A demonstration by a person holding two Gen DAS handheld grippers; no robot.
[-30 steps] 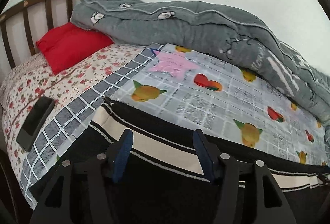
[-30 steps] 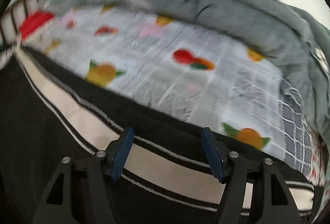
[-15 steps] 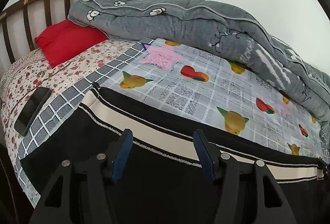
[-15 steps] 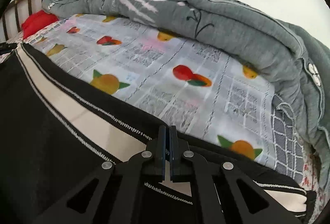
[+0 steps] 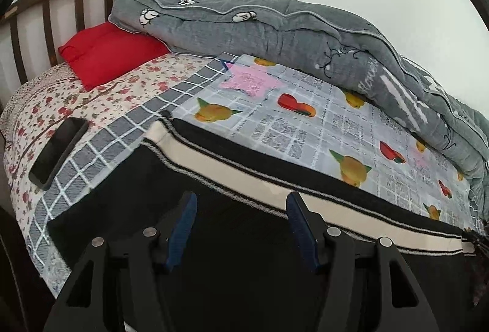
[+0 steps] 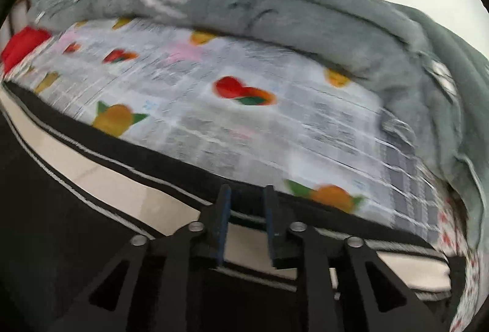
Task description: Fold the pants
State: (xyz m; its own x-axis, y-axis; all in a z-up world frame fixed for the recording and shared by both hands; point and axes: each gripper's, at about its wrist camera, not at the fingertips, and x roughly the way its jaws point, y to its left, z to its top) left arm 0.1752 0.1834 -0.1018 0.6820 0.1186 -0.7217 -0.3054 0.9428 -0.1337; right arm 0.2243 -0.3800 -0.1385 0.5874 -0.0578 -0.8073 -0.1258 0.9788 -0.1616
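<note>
The left hand-held gripper (image 5: pixel 240 223) hangs spread and empty above the pants (image 5: pixel 244 271), which lie flat along the bed's (image 5: pixel 101 106) near edge; the right hand-held gripper (image 6: pixel 246 220), narrowly parted, has just been opening, pinching nothing. Next grasps should pinch the striped edge evenly. Only the left view shows the phone (image 5: pixel 58 153); the right is blurred

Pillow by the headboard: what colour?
Plain red pillow, no pattern. Clearest in the left wrist view; the right wrist view is blurred.
</note>
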